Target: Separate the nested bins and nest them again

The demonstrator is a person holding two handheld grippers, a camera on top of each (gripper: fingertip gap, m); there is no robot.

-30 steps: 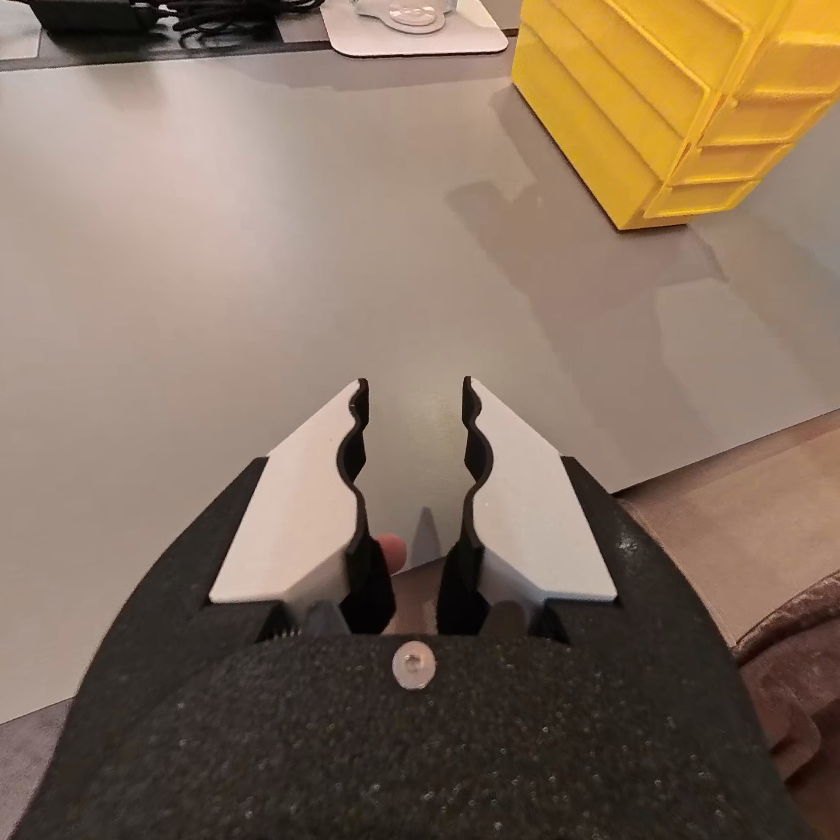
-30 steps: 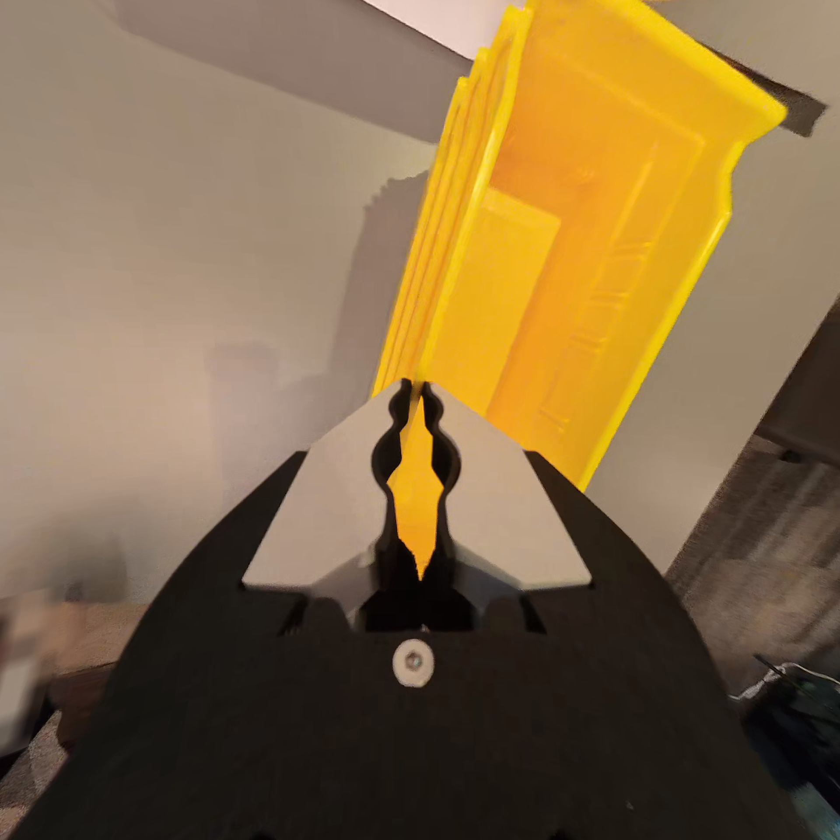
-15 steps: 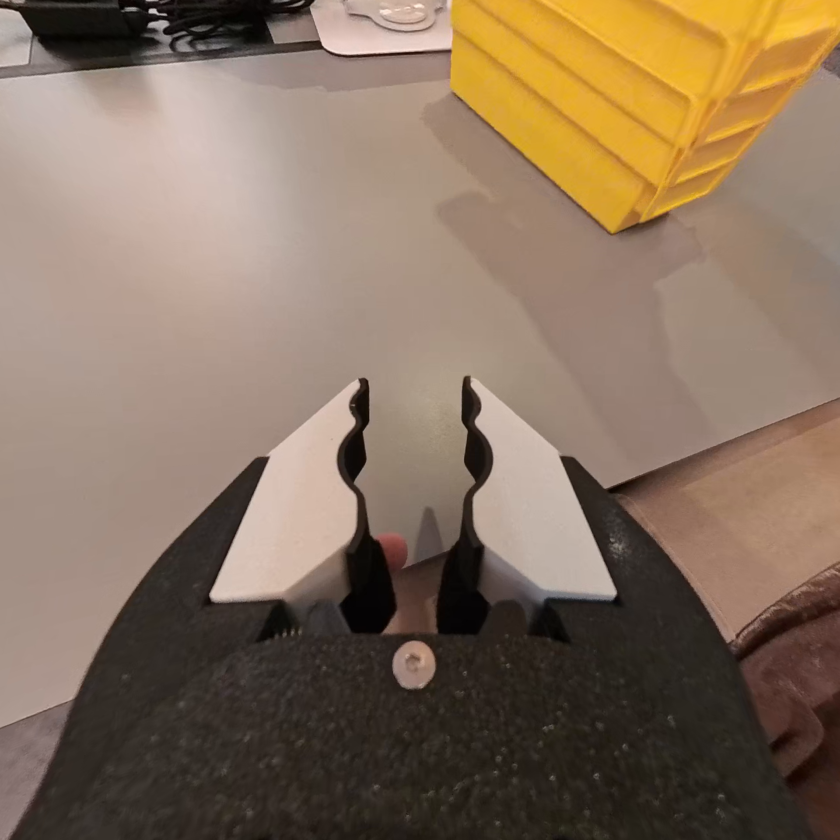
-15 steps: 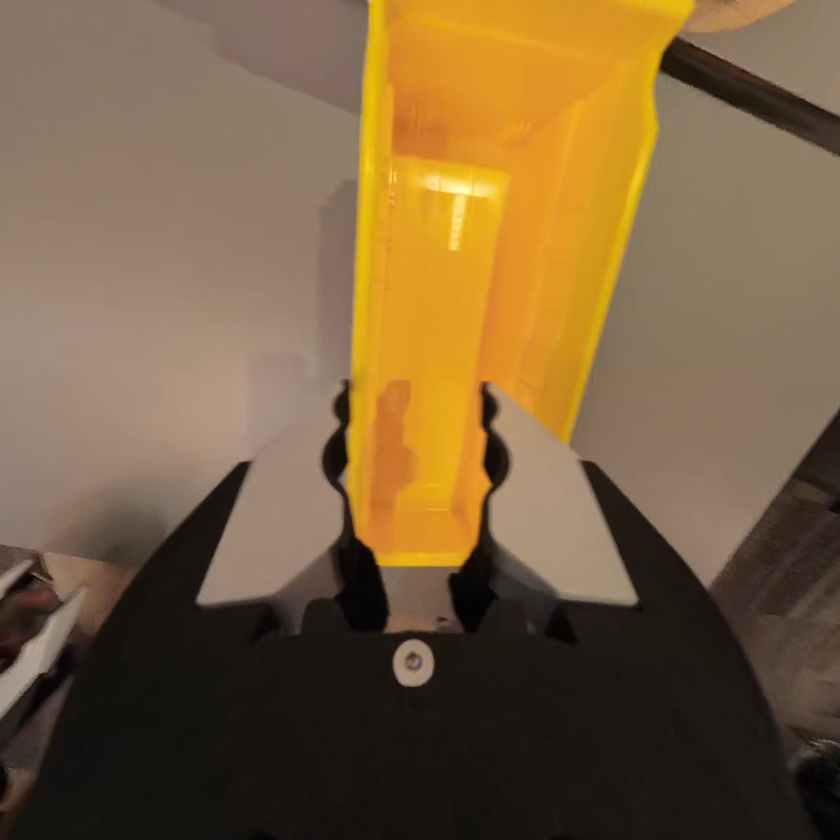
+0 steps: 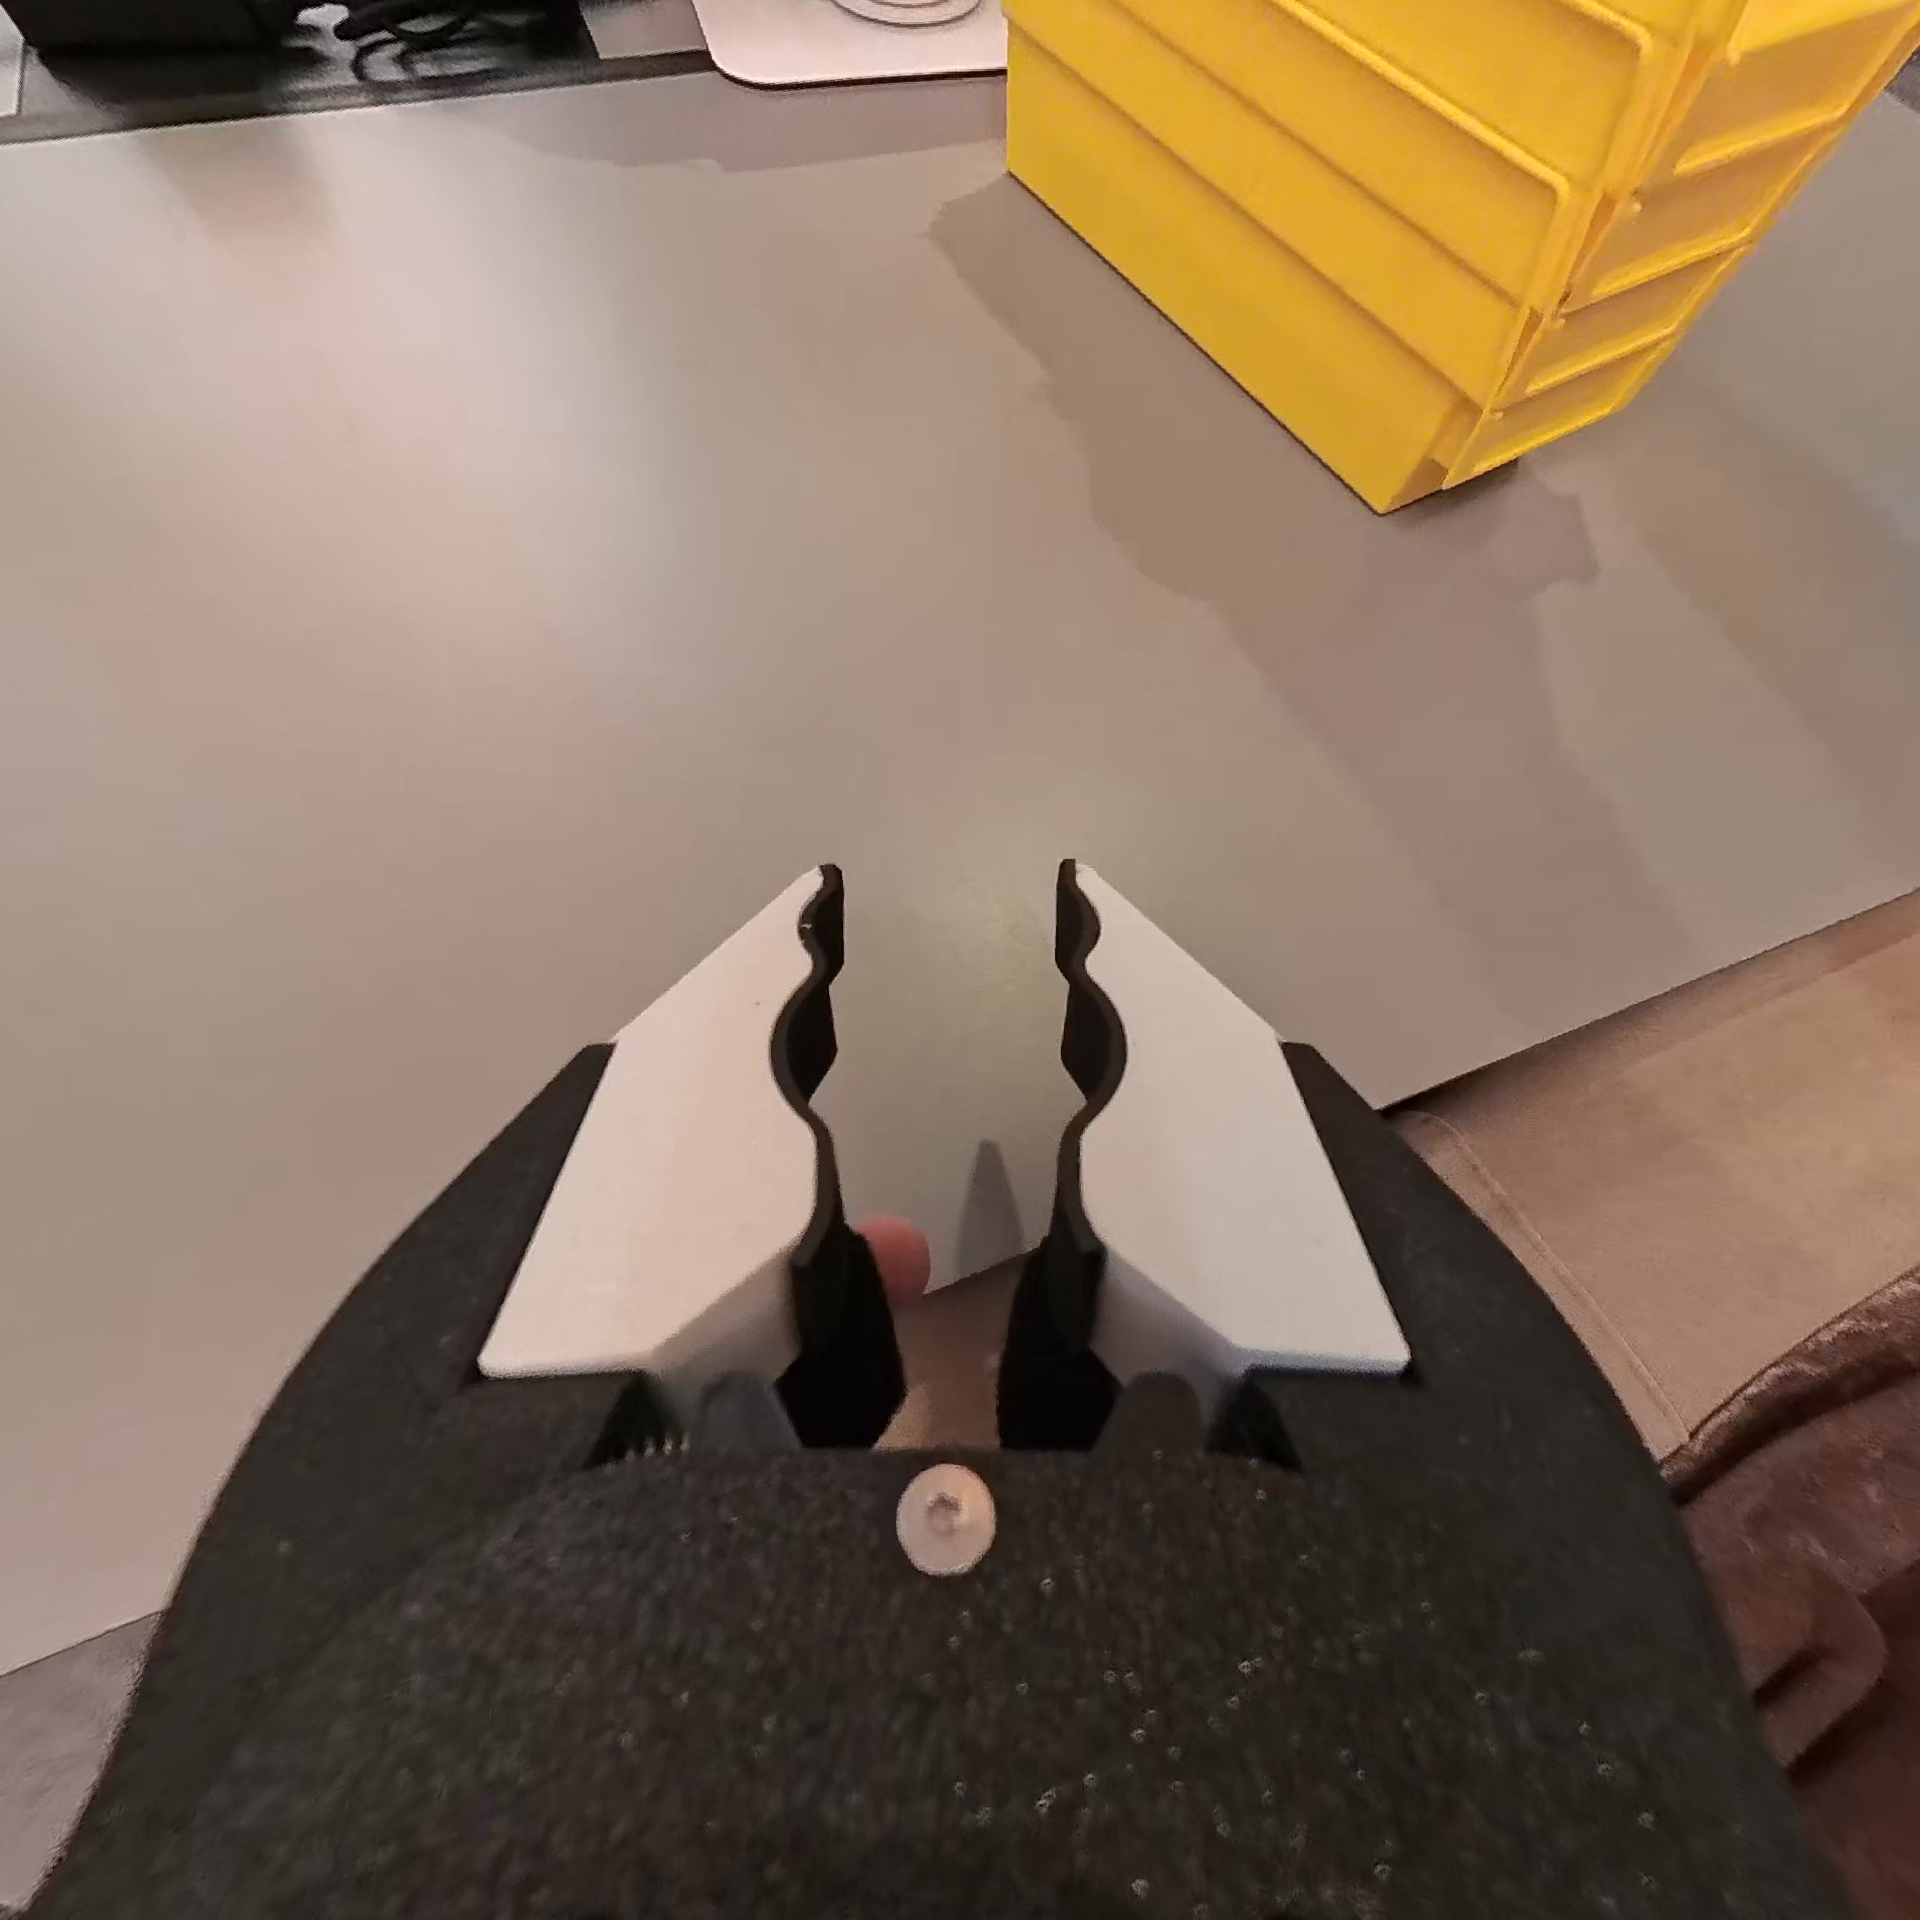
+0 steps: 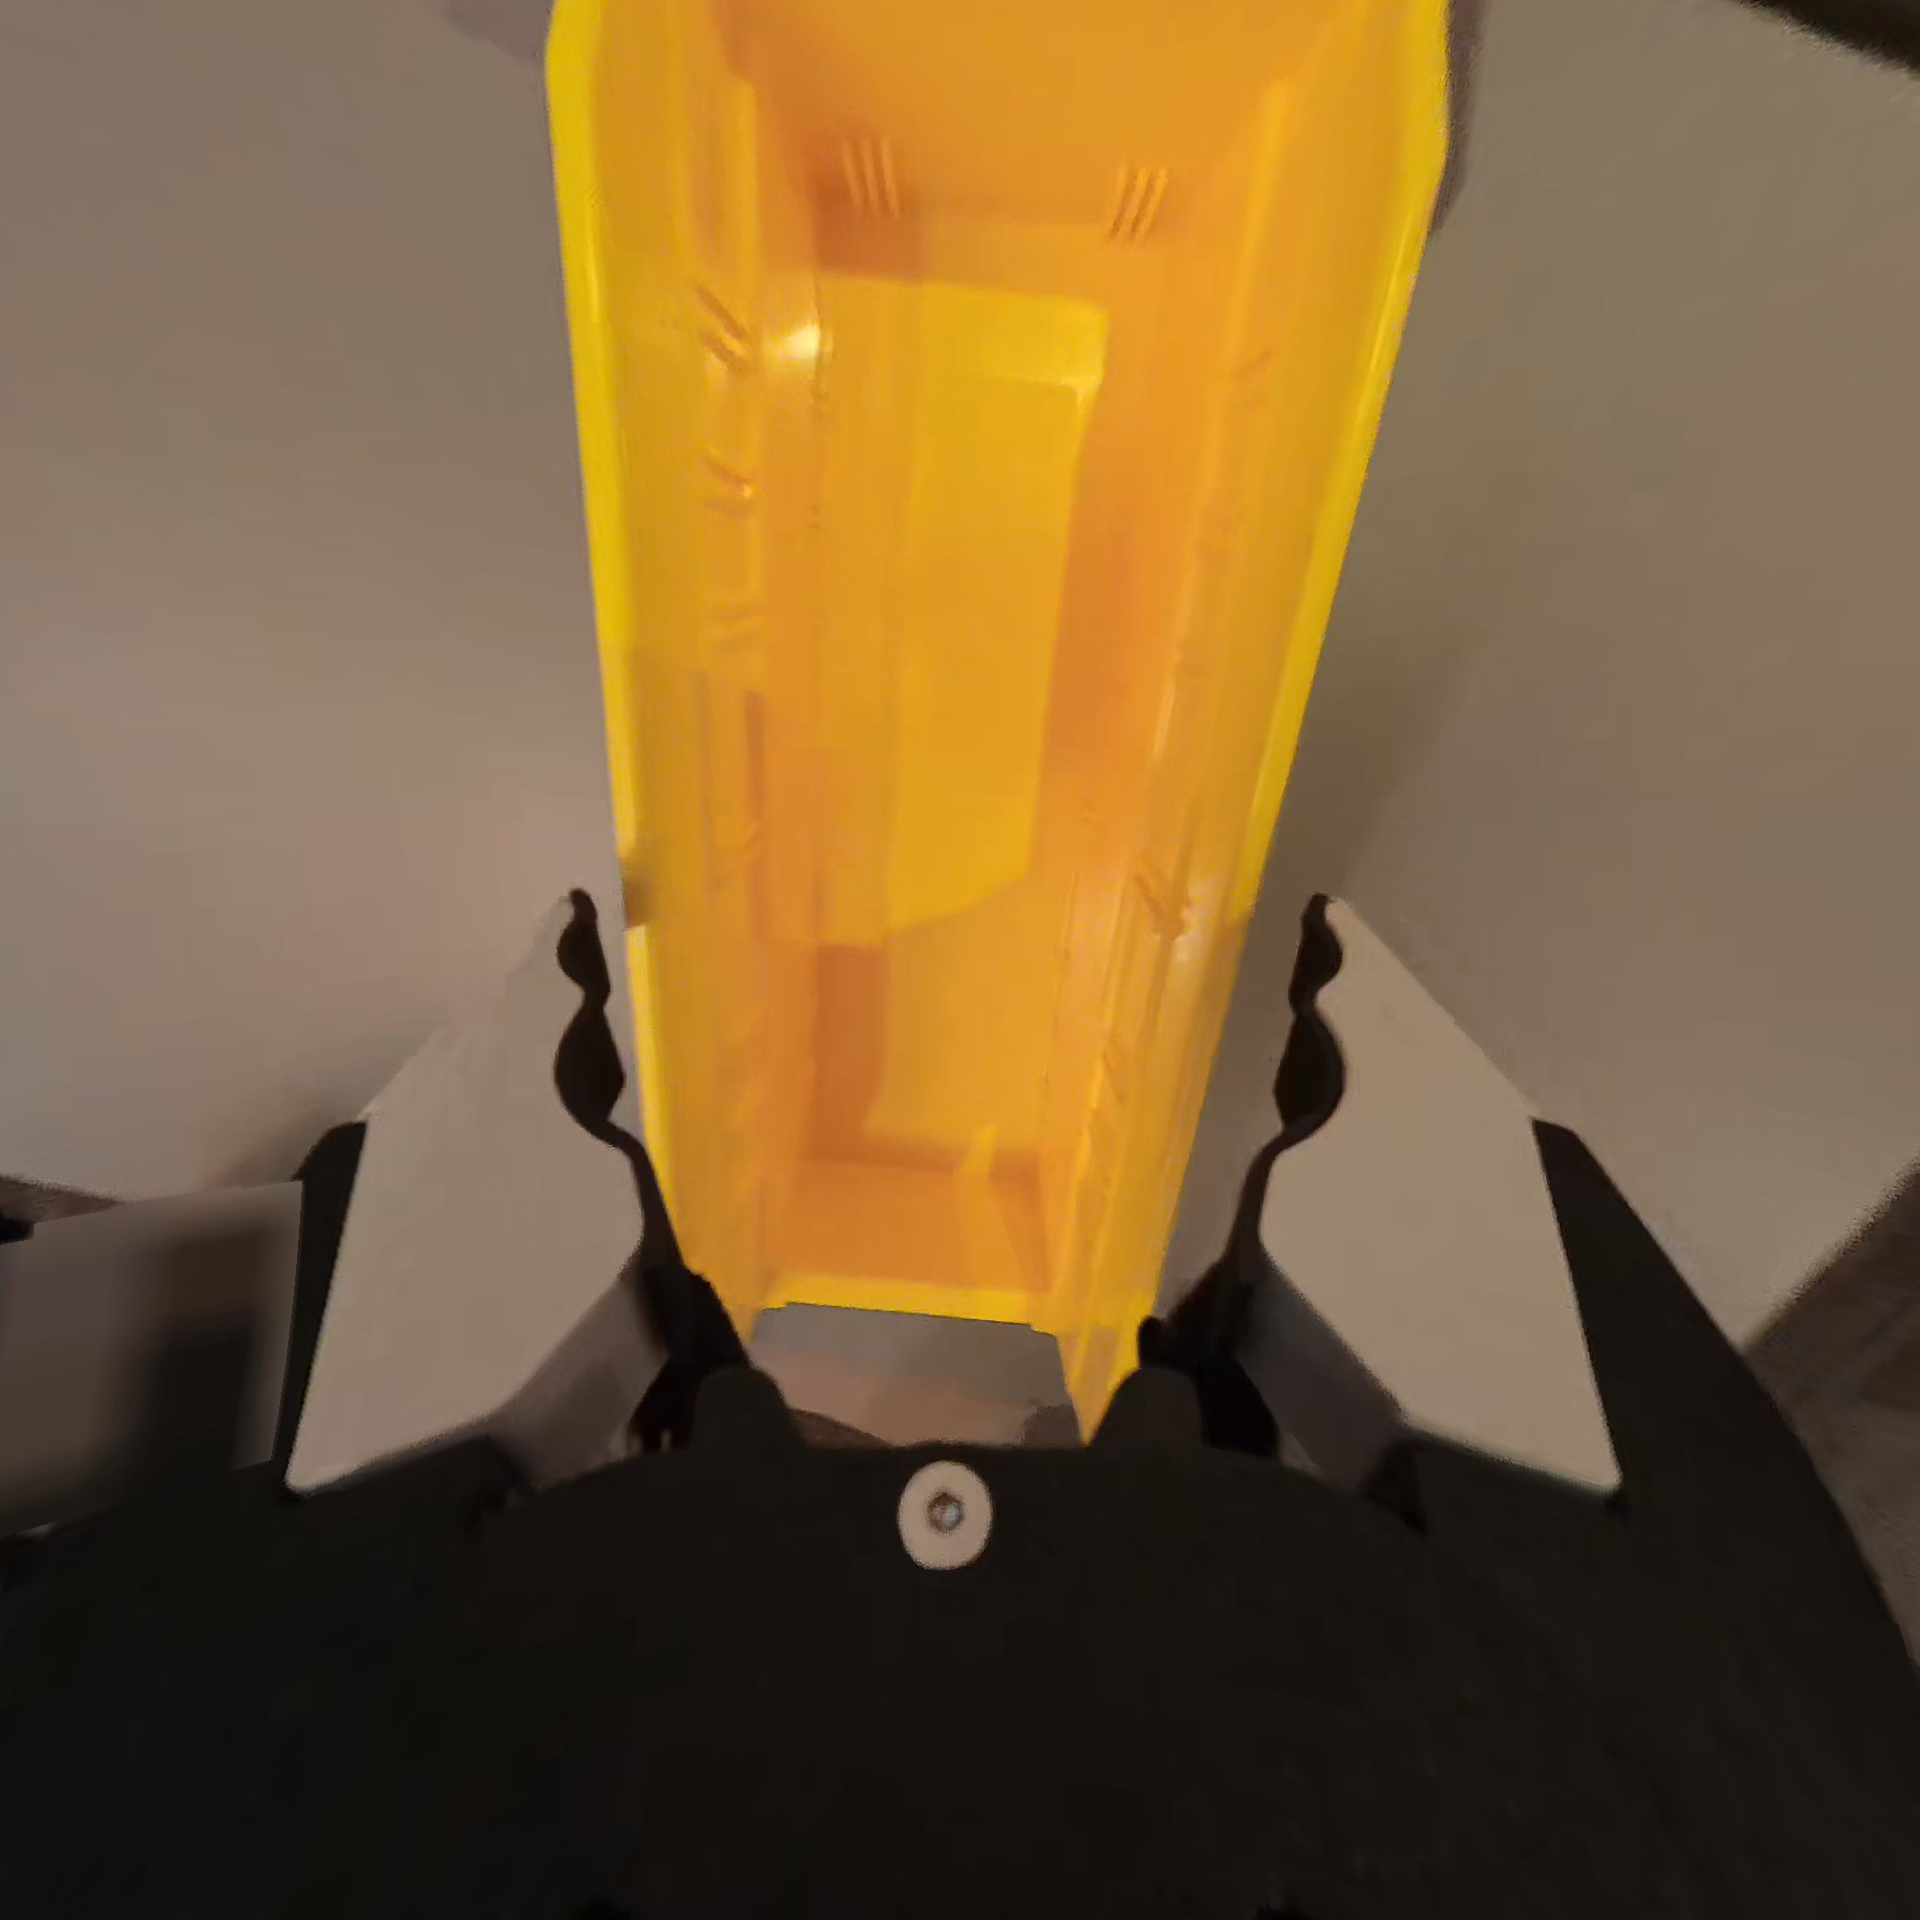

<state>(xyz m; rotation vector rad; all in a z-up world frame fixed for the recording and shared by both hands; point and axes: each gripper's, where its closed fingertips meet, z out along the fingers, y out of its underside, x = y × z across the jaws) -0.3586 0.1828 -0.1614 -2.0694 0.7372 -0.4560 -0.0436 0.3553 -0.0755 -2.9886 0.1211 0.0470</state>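
A stack of nested yellow bins stands on the grey table, at the upper right of the left wrist view. My left gripper is open and empty, low over the table near its front edge, well short of the stack. In the right wrist view I look down into the top bin, which is empty. My right gripper is wide open, with one finger on each side of the bin's near end. The fingers do not press on its walls.
Black cables and a white mat lie at the table's far edge. The front edge of the table runs at the right, with brown upholstery beyond it. A blurred grey shape shows at the left of the right wrist view.
My right gripper was shut on the bin's wall, then let go and opened wide around the bin's near end. The stack swung round and shifted left in the left wrist view. The left gripper stayed open.
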